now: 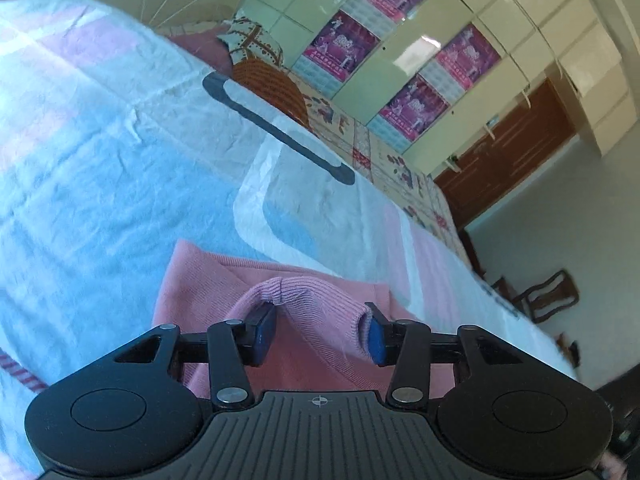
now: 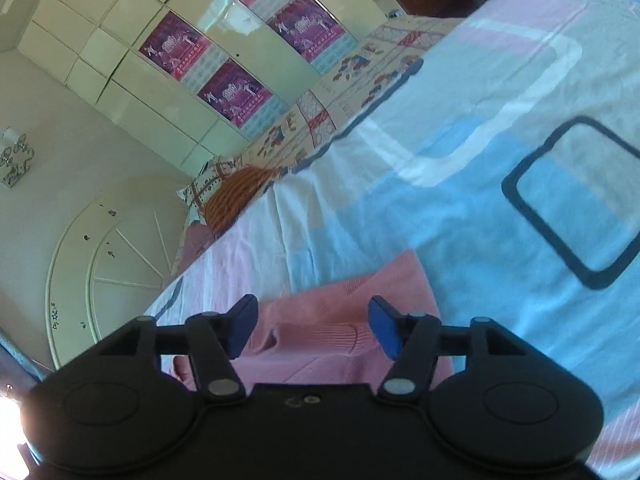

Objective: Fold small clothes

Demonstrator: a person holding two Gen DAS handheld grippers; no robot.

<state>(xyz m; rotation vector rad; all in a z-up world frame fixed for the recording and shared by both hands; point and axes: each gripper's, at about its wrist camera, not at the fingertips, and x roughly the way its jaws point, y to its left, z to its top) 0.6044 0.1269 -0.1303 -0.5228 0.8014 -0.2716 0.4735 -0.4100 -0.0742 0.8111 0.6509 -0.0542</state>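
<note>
A small pink knit sweater (image 1: 208,280) lies on the bed. In the left wrist view its ribbed cuff (image 1: 316,300) bulges up between the two blue pads (image 1: 265,330) of my left gripper (image 1: 320,332); the jaws stand wide apart and do not pinch it. In the right wrist view the sweater (image 2: 352,292) lies flat under my right gripper (image 2: 314,328), with a ribbed cuff (image 2: 320,340) just below the open blue pads (image 2: 385,332). Neither gripper holds cloth.
The bed has a blue, white and pink sheet (image 1: 100,168) with dark rounded rectangle prints (image 2: 576,200). A patterned quilt (image 2: 340,92) and an orange pillow (image 1: 272,80) lie at the far side. White wardrobes with pink posters (image 2: 208,60) stand behind. A wooden chair (image 1: 548,296) is on the floor.
</note>
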